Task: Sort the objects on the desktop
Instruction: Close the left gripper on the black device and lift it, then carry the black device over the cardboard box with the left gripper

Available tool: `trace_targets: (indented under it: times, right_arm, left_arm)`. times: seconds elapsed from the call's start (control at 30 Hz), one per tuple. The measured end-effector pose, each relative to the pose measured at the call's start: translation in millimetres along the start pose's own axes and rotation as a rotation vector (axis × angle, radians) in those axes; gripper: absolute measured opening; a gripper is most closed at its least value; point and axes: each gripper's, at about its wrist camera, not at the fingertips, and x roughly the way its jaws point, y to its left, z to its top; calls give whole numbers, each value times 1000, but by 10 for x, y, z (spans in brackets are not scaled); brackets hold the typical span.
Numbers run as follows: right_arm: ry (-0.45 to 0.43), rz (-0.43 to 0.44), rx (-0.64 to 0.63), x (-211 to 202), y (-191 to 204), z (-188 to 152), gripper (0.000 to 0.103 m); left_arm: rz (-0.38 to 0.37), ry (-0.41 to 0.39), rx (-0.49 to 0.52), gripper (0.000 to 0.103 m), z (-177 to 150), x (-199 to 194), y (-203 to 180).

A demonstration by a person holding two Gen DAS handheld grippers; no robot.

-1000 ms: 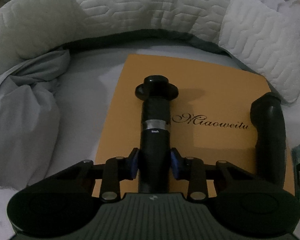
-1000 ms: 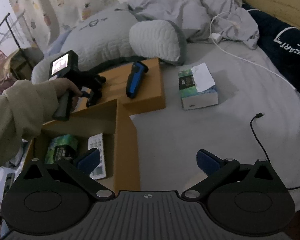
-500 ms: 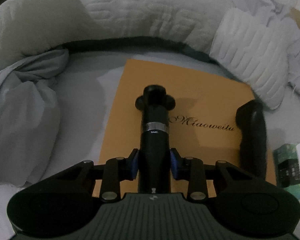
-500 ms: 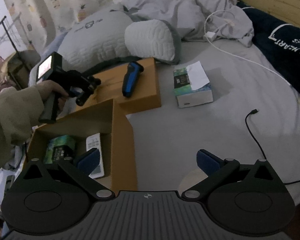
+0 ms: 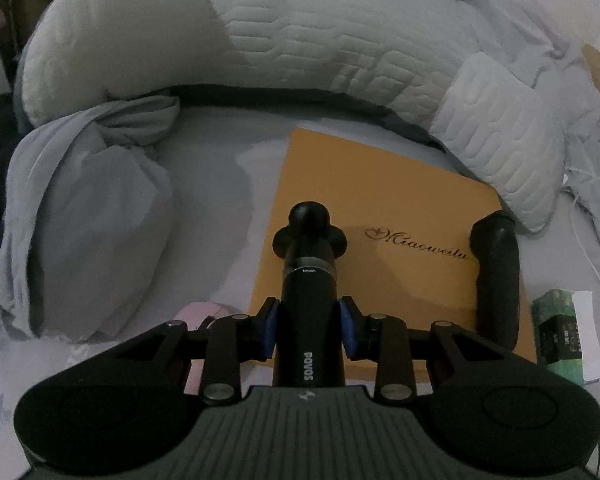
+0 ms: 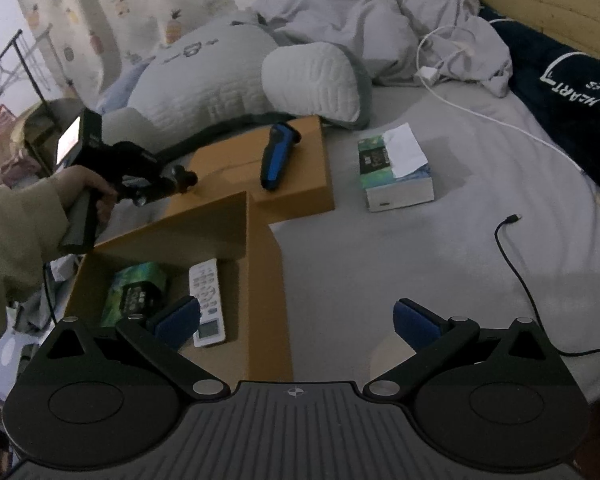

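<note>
My left gripper (image 5: 309, 326) is shut on a black POVOS shaver (image 5: 309, 276) and holds it above the orange box lid (image 5: 380, 208); it also shows in the right wrist view (image 6: 168, 186). A blue and black shaver (image 6: 276, 156) lies on that lid (image 6: 300, 192), seen at the lid's right edge (image 5: 496, 276) in the left wrist view. The open orange box (image 6: 260, 280) holds a green packet (image 6: 136, 292) and a white remote (image 6: 208, 300). My right gripper (image 6: 296, 320) is open and empty above the box's right wall.
A green tissue box (image 6: 396, 172) with a white sheet lies on the grey bed right of the lid. A black cable (image 6: 516, 264) and a white charger cable (image 6: 480, 112) lie to the right. Quilted pillows (image 5: 300, 40) and bundled grey cloth (image 5: 84, 208) ring the lid.
My left gripper has lifted and drawn back to the left with the black shaver; the lid now sits farther off. My right gripper has stayed open and shifted slightly.
</note>
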Motion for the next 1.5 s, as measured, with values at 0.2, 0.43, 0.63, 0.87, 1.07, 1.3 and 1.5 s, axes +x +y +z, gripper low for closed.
trace_targets:
  times: [0.2, 0.43, 0.63, 0.87, 1.07, 1.3, 1.5]
  right_arm:
    - [-10, 4, -1, -47, 35, 6, 103]
    - [-22, 22, -14, -151, 146, -22, 103]
    - [-32, 41, -31, -265, 252, -59, 103]
    - [-46, 67, -52, -395, 353, -84, 103]
    - [-53, 82, -69, -548, 463, -120, 103]
    - [-51, 76, -74, -650, 464, -181, 103]
    - [-48, 54, -62, -681, 380, -230, 103]
  left_arm:
    - [-32, -34, -29, 34, -32, -201, 96]
    - [-93, -99, -49, 34, -97, -623, 215]
    - [-146, -151, -37, 34, -267, -1074, 286]
    - [-199, -192, -31, 34, -631, -1543, 376]
    - [-229, -214, -31, 34, -961, -1814, 389]
    - [-270, -184, -8, 34, -1322, -1789, 128]
    - [-270, -119, 16, 34, -1491, -1496, -213]
